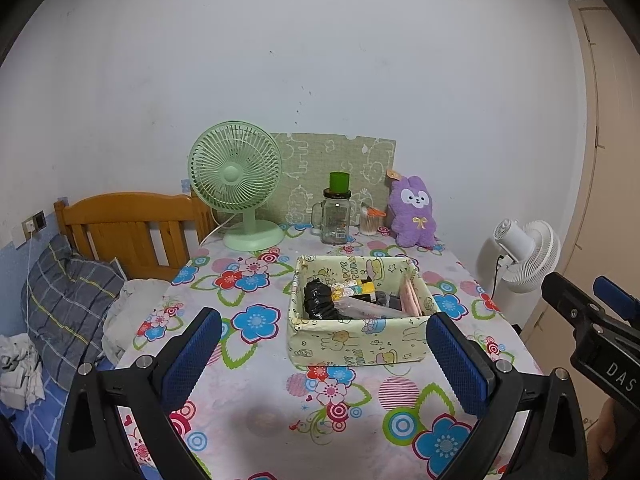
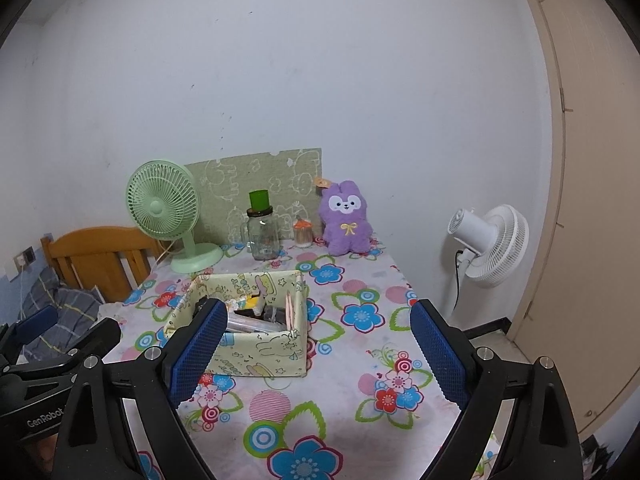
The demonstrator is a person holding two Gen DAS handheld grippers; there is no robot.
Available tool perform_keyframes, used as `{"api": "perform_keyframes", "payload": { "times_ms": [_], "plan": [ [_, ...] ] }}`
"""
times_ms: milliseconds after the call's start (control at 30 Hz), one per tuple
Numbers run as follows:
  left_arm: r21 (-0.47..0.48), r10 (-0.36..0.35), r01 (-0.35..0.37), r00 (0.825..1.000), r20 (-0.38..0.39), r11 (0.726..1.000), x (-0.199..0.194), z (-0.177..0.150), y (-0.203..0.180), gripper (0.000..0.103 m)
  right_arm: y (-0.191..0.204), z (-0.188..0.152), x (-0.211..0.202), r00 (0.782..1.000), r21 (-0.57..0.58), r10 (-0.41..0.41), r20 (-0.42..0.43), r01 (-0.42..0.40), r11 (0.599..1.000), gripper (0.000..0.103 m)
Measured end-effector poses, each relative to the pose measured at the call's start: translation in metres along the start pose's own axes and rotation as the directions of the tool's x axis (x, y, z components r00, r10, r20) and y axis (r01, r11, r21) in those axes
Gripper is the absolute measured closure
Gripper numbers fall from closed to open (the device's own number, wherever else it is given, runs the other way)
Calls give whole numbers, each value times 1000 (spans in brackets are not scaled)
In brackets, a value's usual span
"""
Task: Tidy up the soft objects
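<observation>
Both my left gripper (image 1: pixel 324 360) and right gripper (image 2: pixel 314 354) gape wide and empty above the near table. The purple plush bunny (image 2: pixel 347 218) sits at the far edge against the wall, right of the glass jar (image 2: pixel 263 236). Reaching over the fabric box (image 2: pixel 256 354), probably full of small items, I could snag its rim or knock the jar.

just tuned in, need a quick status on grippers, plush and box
Left gripper open, empty. Right gripper open, empty. Plush upright at table's far edge, untouched. Box sits between grippers and plush, already holding items.
</observation>
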State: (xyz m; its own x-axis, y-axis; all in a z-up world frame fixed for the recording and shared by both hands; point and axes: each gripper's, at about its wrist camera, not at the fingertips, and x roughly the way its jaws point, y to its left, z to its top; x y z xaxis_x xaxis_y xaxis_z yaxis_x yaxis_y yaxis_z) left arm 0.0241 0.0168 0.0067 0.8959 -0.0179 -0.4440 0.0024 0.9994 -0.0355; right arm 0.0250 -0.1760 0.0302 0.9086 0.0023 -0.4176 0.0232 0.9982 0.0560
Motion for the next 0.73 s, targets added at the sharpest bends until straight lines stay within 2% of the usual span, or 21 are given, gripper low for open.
{"api": "perform_keyframes", "payload": {
  "times_ms": [733],
  "plan": [
    [6,-6,6,1000,-13,1000,7,-3,-4,0,5,-2,7,1000,-8,4,-13,-4,1000,8]
  ]
}}
